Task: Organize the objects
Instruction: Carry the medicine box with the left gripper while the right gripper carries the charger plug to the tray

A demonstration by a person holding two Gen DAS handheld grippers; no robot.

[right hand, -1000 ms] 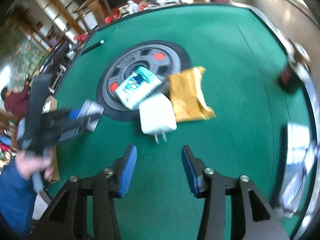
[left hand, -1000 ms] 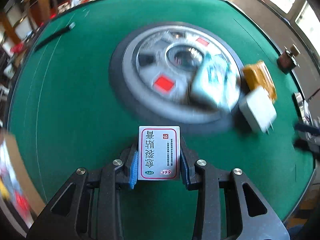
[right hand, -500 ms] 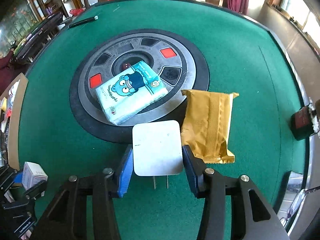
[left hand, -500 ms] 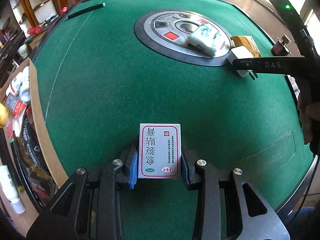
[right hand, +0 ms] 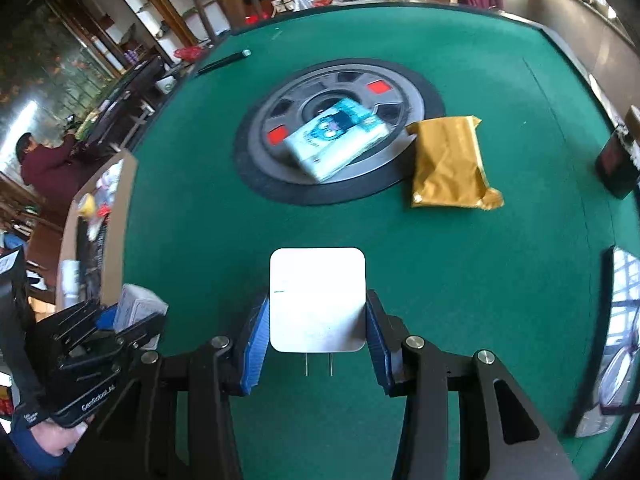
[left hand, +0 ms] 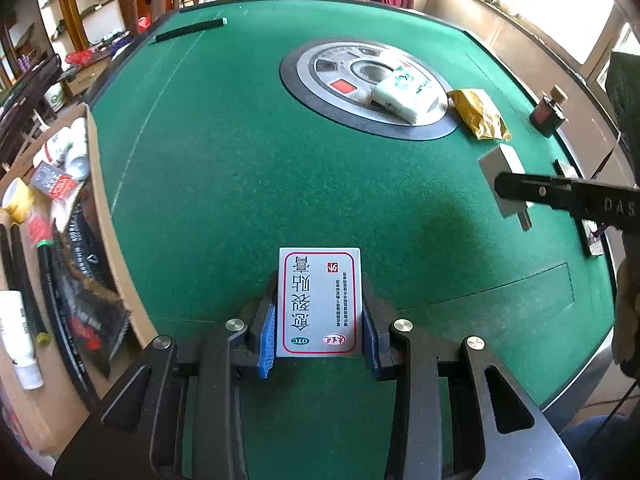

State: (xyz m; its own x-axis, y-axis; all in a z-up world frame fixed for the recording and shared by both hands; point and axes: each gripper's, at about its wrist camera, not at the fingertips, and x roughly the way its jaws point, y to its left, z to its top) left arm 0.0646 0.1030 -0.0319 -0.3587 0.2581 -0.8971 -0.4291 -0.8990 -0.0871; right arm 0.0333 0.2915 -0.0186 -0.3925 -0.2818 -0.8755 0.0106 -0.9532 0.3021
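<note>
My left gripper (left hand: pixel 319 320) is shut on a white medicine box (left hand: pixel 320 280) with a red border and printed characters, held above the green table's near part. The right wrist view shows that box (right hand: pixel 136 308) at the lower left. My right gripper (right hand: pixel 318 320) is shut on a white plug charger (right hand: pixel 318 292), its blue pads against both sides and its two prongs pointing back toward me. In the left wrist view the charger (left hand: pixel 500 168) hangs above the felt at the right, with a black finger across it.
A tissue pack (right hand: pixel 336 136) lies on the round grey centre disc (right hand: pixel 280 112). Next to it lies a gold packet (right hand: pixel 448 160). A dark bottle (left hand: pixel 546 114) stands at the right edge. An open cardboard box (left hand: pixel 100 184) of items borders the left. A black pen (left hand: pixel 190 30) lies far back.
My right gripper came down around the charger, closed on it and drew it away from the gold packet. The left gripper carried the medicine box back toward the near left of the table.
</note>
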